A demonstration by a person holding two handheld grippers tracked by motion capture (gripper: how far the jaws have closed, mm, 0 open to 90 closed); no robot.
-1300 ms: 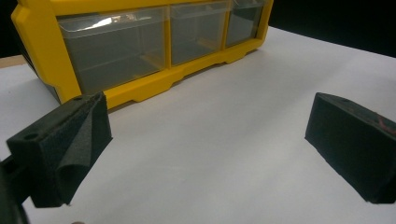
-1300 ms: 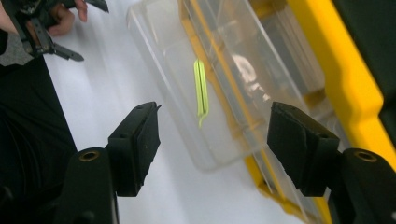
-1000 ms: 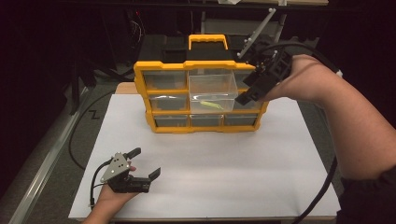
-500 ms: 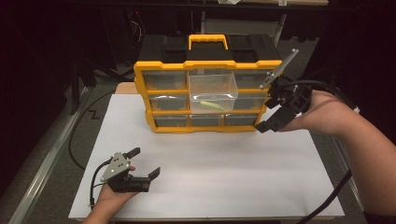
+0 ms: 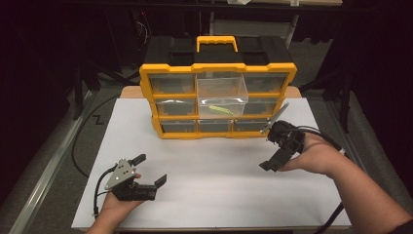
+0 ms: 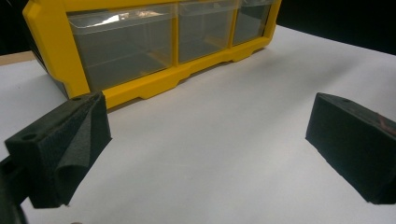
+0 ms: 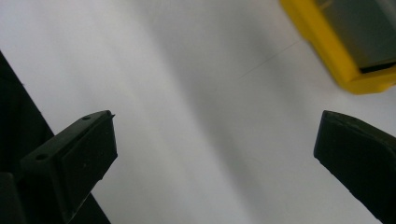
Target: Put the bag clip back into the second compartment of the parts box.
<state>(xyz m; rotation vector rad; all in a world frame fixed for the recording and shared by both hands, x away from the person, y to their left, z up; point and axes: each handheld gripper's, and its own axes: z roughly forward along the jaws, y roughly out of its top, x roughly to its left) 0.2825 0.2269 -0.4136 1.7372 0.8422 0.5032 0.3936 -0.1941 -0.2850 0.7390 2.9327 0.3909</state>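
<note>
Right hand-held gripper (image 5: 278,149): I've pulled it off the organizer (image 5: 217,100) to four o'clock, jaws apart, empty.
Middle drawer (image 5: 221,95): left pulled out; contents probably something yellow-green.
Left hand-held gripper (image 5: 146,171): unmoved on worktop (image 5: 214,180), jaws apart.

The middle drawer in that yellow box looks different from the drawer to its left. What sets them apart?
The middle drawer is pulled out toward the table's near edge; the left drawer sits flush in the yellow organizer. The middle drawer holds a thin yellow-green item; nothing can be made out in the left drawer. Both are clear plastic.
</note>
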